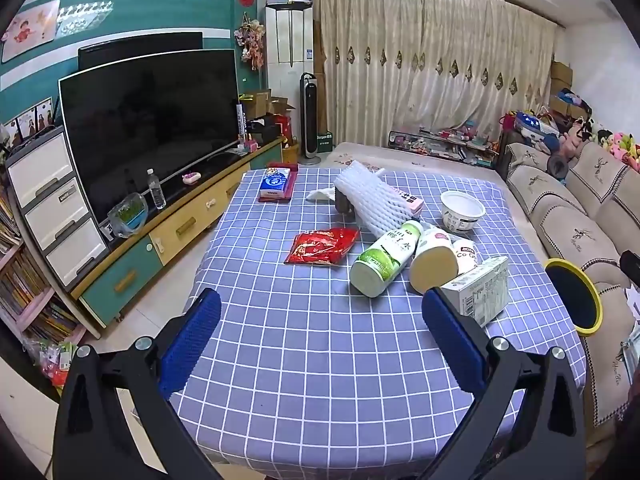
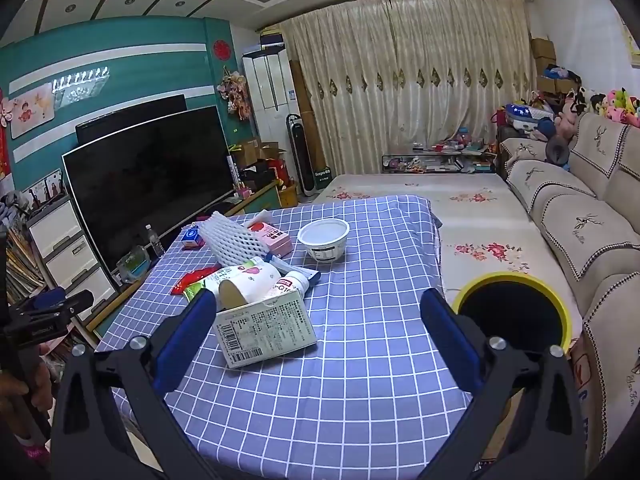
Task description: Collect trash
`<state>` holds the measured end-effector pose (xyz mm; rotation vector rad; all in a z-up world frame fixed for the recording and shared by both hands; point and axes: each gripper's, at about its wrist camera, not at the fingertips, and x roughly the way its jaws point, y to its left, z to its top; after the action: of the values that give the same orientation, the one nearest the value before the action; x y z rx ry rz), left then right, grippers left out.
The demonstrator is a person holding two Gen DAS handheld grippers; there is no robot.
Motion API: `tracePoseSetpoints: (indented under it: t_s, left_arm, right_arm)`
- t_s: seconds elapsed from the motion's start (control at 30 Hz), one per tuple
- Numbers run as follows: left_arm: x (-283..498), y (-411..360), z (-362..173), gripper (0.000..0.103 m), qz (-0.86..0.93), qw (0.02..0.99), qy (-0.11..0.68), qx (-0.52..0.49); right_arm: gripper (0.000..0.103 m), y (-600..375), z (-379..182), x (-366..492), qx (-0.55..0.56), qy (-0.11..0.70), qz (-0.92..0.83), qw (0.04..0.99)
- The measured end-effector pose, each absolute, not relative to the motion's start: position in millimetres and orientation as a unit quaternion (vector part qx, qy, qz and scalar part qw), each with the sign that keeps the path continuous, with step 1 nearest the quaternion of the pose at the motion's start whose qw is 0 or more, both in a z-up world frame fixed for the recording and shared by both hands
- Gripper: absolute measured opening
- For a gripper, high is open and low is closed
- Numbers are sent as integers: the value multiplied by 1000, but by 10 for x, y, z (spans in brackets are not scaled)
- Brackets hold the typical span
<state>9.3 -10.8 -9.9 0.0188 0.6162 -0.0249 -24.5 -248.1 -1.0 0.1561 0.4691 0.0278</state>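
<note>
Both tongs (image 1: 322, 334) (image 2: 320, 334) gape above scattered trash; yellow-rimmed bin (image 2: 514, 314) beside table.

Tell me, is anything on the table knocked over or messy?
Yes. The green-label bottle and the cream bottle lie on their sides in a jumble with a white carton. The white bowl stands upright. Nothing looks spilled.

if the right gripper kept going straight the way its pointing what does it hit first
Probably the white carton lying on the checked tablecloth. It sits just ahead of the open right gripper, toward its left finger. Depth is hard to judge, so the gripper might meet the cloth just beside the carton instead.
</note>
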Motion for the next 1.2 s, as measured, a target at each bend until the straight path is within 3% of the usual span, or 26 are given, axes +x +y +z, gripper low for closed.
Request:
tracePoseSetpoints:
  t_s: [1.2]
  left_arm:
    - [162,-135,-135,99,-12,950,311,13]
  right_arm:
    - [97,-2492,-84,-180,81,242,12,967]
